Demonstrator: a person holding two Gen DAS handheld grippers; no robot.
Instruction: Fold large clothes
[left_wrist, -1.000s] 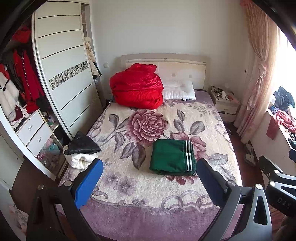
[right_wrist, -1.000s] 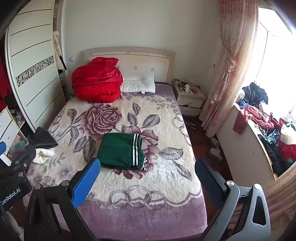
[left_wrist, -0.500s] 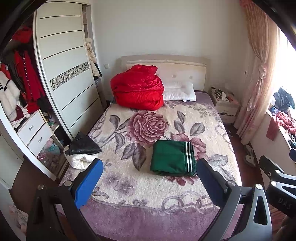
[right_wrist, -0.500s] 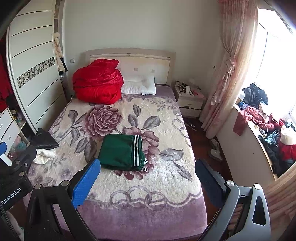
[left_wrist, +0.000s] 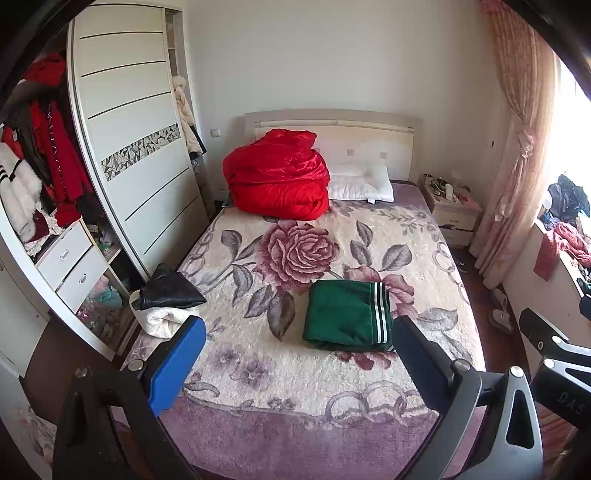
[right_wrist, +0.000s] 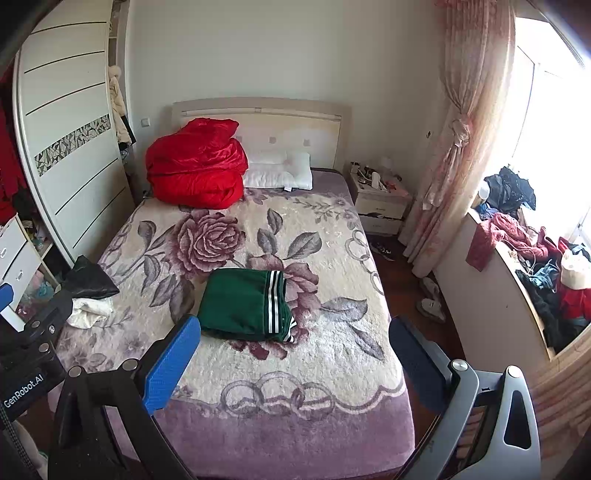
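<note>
A green garment (left_wrist: 347, 314) (right_wrist: 245, 304) with white stripes lies folded into a neat rectangle in the middle of the floral bed cover (left_wrist: 295, 376) (right_wrist: 325, 354). Both grippers hover above the foot of the bed, well back from the garment. My left gripper (left_wrist: 295, 354) is open with nothing between its blue fingers (left_wrist: 175, 363). My right gripper (right_wrist: 291, 354) is open and empty too. Part of the left gripper's body shows at the left edge of the right wrist view.
A red duvet bundle (left_wrist: 279, 173) and a white pillow (left_wrist: 360, 182) lie at the headboard. Black and white clothes (left_wrist: 168, 302) sit on the bed's left edge beside the wardrobe (left_wrist: 133, 155). A nightstand (right_wrist: 380, 203) and a cluttered window ledge (right_wrist: 535, 266) stand to the right.
Both views have drifted very slightly; the folded green garment has not moved and both grippers have stayed open.
</note>
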